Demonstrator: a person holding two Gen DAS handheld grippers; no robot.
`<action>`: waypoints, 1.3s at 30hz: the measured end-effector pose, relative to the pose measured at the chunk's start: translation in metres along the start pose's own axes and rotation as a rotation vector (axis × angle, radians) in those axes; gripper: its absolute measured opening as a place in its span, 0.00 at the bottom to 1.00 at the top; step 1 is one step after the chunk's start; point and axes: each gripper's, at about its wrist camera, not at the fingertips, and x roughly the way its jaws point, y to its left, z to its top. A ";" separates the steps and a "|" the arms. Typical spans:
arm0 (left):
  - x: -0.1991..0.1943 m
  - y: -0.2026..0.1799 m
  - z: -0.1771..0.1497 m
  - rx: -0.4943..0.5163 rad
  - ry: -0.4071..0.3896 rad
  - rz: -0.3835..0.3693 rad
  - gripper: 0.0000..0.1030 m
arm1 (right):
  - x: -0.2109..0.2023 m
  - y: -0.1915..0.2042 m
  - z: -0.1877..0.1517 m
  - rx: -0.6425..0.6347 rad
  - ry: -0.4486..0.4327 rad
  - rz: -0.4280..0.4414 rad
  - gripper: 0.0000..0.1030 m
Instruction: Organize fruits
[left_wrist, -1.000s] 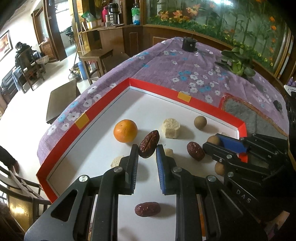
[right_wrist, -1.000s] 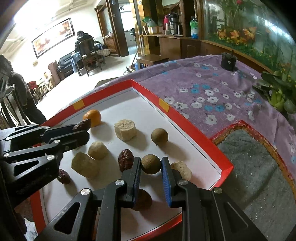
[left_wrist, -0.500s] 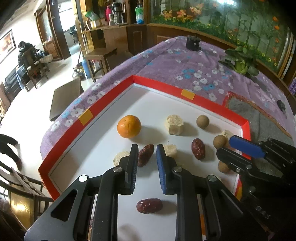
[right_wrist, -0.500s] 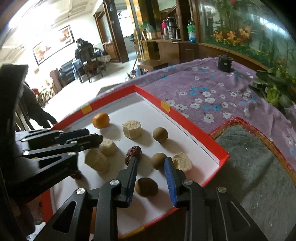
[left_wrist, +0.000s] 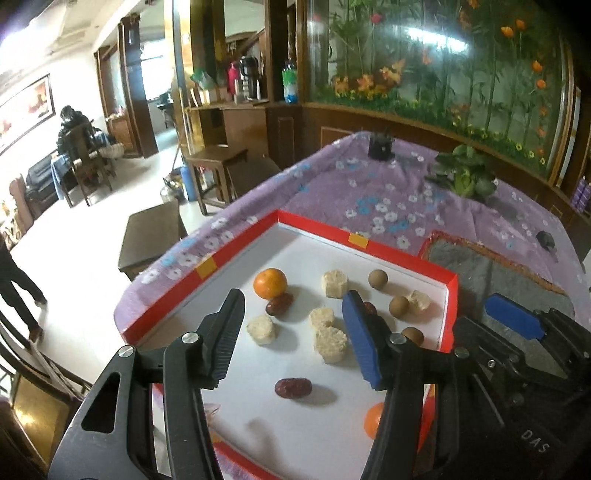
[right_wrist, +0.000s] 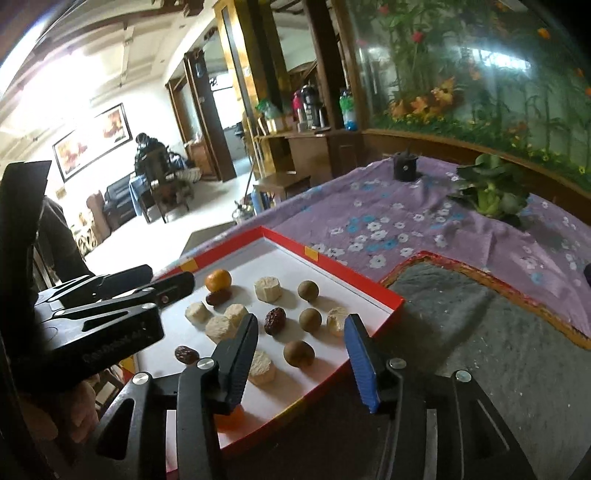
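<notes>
A white tray with a red rim (left_wrist: 236, 244) (right_wrist: 384, 291) holds loose fruit: an orange (left_wrist: 270, 283) (right_wrist: 218, 280) with a red date (left_wrist: 279, 304) beside it, another date (left_wrist: 293, 388) near the front, a third date (right_wrist: 275, 321), several pale chunks (left_wrist: 330, 344) and brown longans (left_wrist: 399, 306) (right_wrist: 299, 353). A second orange (left_wrist: 373, 424) lies at the front edge. My left gripper (left_wrist: 295, 332) is open and empty above the tray. My right gripper (right_wrist: 301, 354) is open and empty above the tray's right front corner.
The tray sits on a purple flowered cloth (left_wrist: 369, 192). A grey mat with an orange rim (right_wrist: 480, 332) lies to the right. A green plant (right_wrist: 491, 188) and a small black pot (right_wrist: 405, 167) stand at the back. Chairs and people are off to the left.
Both grippers have opened and pulled back and up from the tray. The date from the left gripper now lies beside the orange; the longan from the right gripper lies on the tray.
</notes>
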 end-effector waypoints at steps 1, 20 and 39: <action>-0.003 0.000 0.000 -0.004 -0.001 -0.006 0.56 | -0.004 0.000 -0.001 0.001 -0.002 -0.003 0.46; -0.031 -0.012 -0.005 0.007 -0.028 -0.007 0.56 | -0.034 0.006 -0.012 -0.017 -0.044 -0.002 0.48; -0.031 -0.012 -0.005 0.006 -0.027 -0.007 0.56 | -0.033 0.009 -0.014 -0.023 -0.036 0.003 0.48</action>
